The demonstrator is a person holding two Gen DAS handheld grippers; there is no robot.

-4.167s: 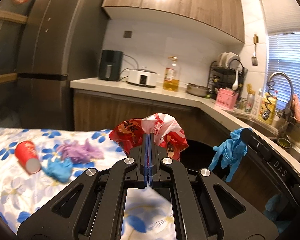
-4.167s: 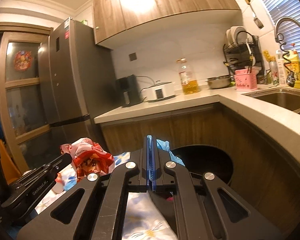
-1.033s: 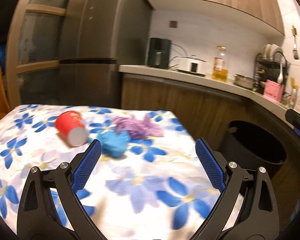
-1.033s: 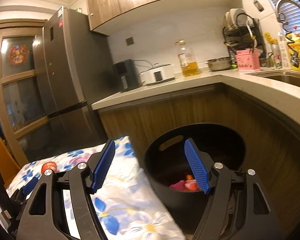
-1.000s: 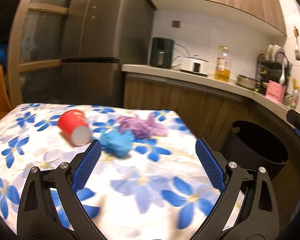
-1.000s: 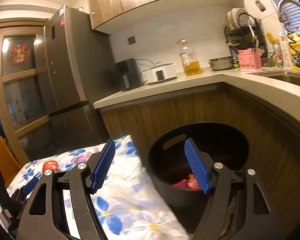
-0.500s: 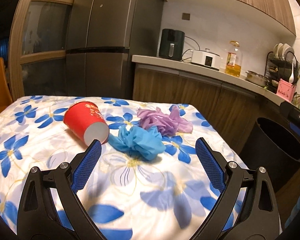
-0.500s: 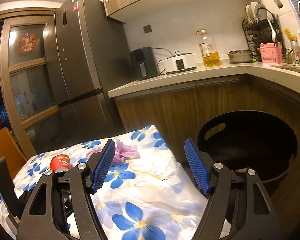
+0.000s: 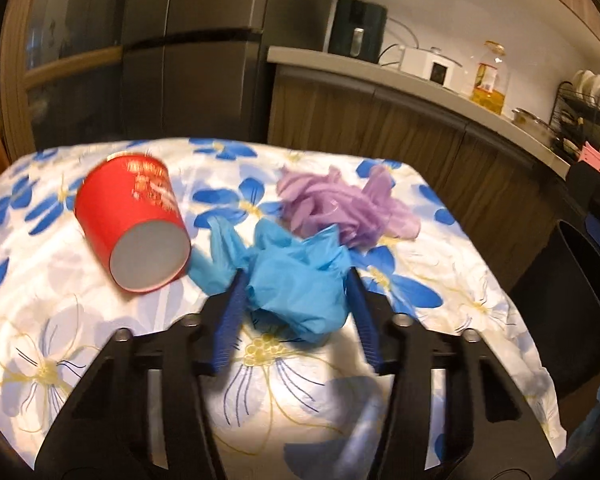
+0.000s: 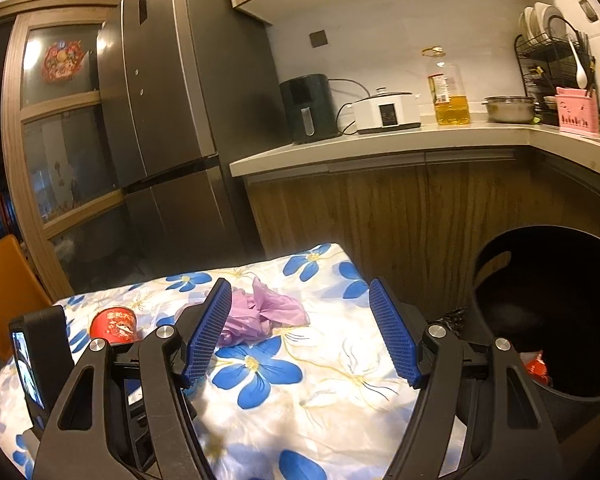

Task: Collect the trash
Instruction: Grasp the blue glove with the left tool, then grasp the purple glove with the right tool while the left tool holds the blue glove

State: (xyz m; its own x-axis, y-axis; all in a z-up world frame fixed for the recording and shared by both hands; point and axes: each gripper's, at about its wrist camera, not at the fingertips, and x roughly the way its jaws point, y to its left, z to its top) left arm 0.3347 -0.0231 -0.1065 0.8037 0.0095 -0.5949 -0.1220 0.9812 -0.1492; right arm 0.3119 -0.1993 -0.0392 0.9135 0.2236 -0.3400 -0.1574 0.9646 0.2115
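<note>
A crumpled blue glove (image 9: pixel 296 280) lies on the flowered tablecloth (image 9: pixel 100 360). My left gripper (image 9: pixel 294 280) has its jaws on either side of the glove, partly closed, touching or nearly touching it. A purple glove (image 9: pixel 340 208) lies just behind it, and a red paper cup (image 9: pixel 136 220) lies on its side to the left. My right gripper (image 10: pixel 300 328) is open and empty above the table, with the purple glove (image 10: pixel 260 312) just beyond its left finger. The black trash bin (image 10: pixel 560 320) stands right of the table with red trash (image 10: pixel 536 366) inside.
A kitchen counter (image 10: pixel 380 144) with appliances and an oil bottle (image 10: pixel 450 88) runs behind. A dark fridge (image 10: pixel 172 120) stands at the back left. An orange chair (image 10: pixel 8 284) is at the far left. The table edge drops off to the right, beside the bin.
Both grippers let go of their trash at the bin and swung back to the table. The left gripper has moved down onto the blue glove and its jaws have narrowed around it.
</note>
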